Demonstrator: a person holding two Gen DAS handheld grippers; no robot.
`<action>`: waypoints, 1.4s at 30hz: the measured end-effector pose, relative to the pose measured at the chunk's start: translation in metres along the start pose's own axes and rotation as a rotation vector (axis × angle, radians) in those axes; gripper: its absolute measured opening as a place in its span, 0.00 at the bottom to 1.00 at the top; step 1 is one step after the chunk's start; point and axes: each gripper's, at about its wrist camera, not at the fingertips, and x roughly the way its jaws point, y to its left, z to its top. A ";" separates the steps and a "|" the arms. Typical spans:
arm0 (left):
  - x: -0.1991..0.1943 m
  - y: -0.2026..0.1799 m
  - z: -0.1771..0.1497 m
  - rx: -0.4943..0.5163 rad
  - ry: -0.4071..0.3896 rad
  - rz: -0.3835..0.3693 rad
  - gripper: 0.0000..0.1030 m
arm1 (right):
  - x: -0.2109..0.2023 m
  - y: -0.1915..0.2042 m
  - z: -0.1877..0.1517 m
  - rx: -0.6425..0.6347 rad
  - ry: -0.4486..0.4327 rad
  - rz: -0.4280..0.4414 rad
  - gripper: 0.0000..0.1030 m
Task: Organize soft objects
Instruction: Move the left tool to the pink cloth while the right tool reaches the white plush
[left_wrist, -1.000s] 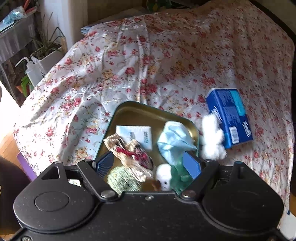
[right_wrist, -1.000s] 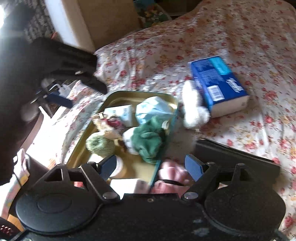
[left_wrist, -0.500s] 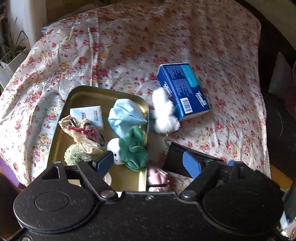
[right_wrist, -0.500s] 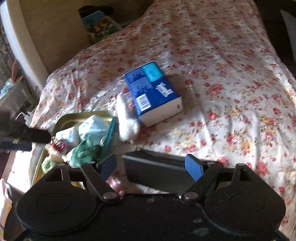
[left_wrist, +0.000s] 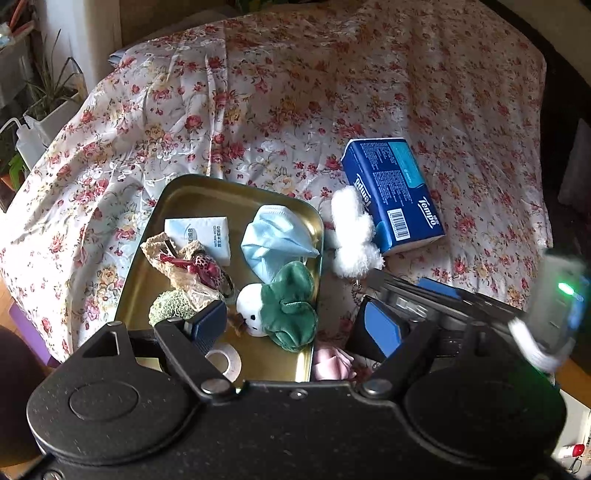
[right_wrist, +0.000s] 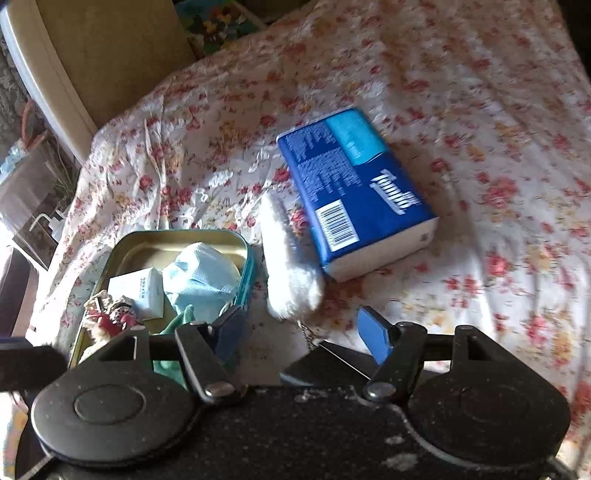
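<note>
A gold metal tray (left_wrist: 192, 195) lies on the floral cloth and holds a light blue face mask (left_wrist: 275, 240), a green plush with a white head (left_wrist: 288, 306), a small tissue packet (left_wrist: 203, 236), a crochet bundle (left_wrist: 188, 266) and a tape roll (left_wrist: 223, 360). A white fluffy plush (left_wrist: 351, 240) lies right of the tray against a blue Tempo tissue pack (left_wrist: 395, 192). A pink soft item (left_wrist: 332, 363) lies by the tray's near right corner. My left gripper (left_wrist: 295, 325) is open above the tray's near end. My right gripper (right_wrist: 301, 332) is open, close to the white plush (right_wrist: 291, 266).
The tray (right_wrist: 177, 236), the mask (right_wrist: 201, 273) and the blue pack (right_wrist: 354, 188) show in the right wrist view. The right gripper's body (left_wrist: 443, 299) lies just right of my left one. A plant pot (left_wrist: 55, 107) and a squeeze bottle (left_wrist: 26, 140) stand left of the bed.
The left wrist view swung right and then partly back toward the tray. My right gripper moved away from the tray toward the white plush and blue pack. Both jaws stayed open.
</note>
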 end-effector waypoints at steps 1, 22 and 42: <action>-0.001 0.000 0.000 -0.001 -0.003 -0.001 0.76 | 0.007 0.001 0.002 0.002 0.010 -0.006 0.66; -0.001 -0.002 0.000 0.003 0.003 -0.005 0.76 | 0.036 0.006 0.010 -0.050 0.076 -0.010 0.23; 0.031 -0.050 -0.033 0.157 0.110 -0.015 0.75 | -0.048 -0.100 -0.015 0.140 -0.002 -0.120 0.11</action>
